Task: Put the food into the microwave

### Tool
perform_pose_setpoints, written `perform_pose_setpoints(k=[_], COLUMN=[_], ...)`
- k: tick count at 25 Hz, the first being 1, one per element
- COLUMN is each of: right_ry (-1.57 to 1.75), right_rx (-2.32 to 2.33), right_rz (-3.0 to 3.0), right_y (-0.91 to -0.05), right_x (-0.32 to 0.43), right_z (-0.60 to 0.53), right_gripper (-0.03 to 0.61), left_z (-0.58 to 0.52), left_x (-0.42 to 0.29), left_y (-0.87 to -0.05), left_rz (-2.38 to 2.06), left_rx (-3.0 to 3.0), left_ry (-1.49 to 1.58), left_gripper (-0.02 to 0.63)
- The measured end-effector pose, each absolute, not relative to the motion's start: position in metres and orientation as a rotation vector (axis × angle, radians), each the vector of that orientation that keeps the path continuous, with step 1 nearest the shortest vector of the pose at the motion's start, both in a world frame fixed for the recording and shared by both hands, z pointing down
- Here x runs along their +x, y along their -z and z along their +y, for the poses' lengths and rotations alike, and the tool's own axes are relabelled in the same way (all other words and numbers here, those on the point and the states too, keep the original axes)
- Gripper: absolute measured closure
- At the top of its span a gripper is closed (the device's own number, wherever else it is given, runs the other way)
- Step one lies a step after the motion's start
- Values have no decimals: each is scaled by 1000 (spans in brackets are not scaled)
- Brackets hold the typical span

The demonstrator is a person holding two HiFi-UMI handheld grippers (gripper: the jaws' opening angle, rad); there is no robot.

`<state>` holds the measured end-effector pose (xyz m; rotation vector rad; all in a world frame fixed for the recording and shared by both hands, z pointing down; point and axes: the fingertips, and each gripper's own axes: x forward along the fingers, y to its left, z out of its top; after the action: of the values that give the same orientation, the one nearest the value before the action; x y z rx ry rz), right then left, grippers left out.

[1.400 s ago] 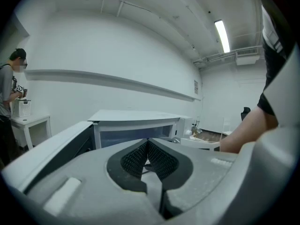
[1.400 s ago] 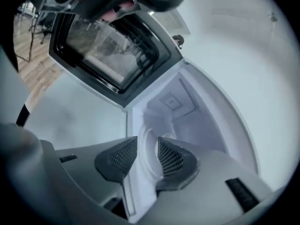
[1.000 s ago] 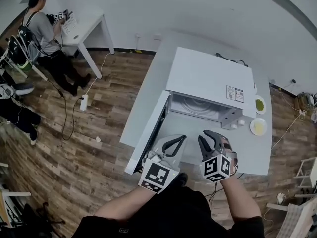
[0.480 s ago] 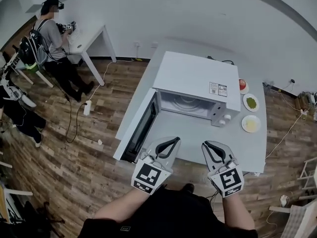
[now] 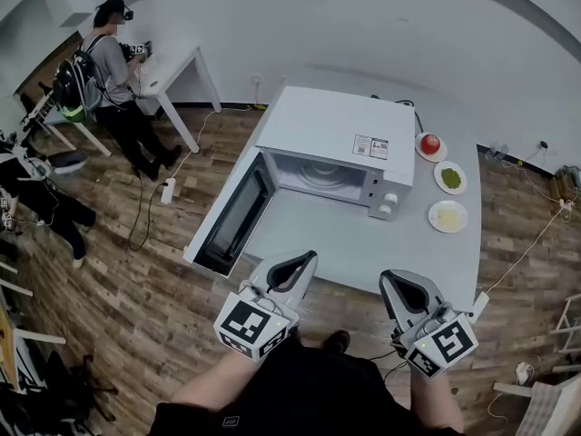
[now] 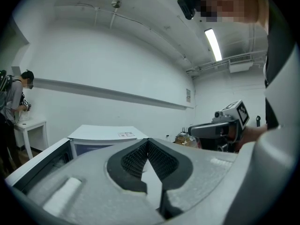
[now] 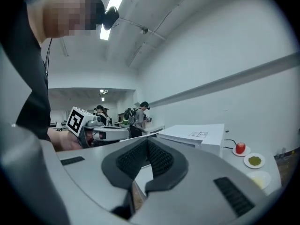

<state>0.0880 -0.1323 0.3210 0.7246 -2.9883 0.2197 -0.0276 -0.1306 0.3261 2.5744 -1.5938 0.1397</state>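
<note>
Left gripper and right gripper jaws together, empty; near plate right of microwave likely light, stiff, slick: pinch rim, keep level.

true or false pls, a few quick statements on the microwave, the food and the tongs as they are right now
1. The white box-shaped microwave has its door open. True.
2. The round red food is inside the microwave. False: it sits on a small white plate on the pale grey table, right of the microwave.
3. The right tongs hold the green food. False: they are shut and empty, and the green food lies right of the microwave.
4. The left tongs are shut on nothing. True.
</note>
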Motion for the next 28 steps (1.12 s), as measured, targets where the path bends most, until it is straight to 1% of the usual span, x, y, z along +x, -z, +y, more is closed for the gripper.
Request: perform_pose_setpoints(k=[7,21,28], right_ry=[-242,-231,-231], right_rx=[816,869,887], right_rz=[-3005,-2970,-2944], right_y=[-313,-315,-320], right_x=[105,76,75], right_z=[-123,-128,-131], right_gripper=[565,566,566], left_z=[-116,-118,-122], left_x=[-15,-40,-42], left_y=[-317,-309,-310], left_rz=[-1534,-1517,-1501], left_rx=[2645,2677,2678], left_ry=[-172,-162,-152], left_gripper=[606,606,606])
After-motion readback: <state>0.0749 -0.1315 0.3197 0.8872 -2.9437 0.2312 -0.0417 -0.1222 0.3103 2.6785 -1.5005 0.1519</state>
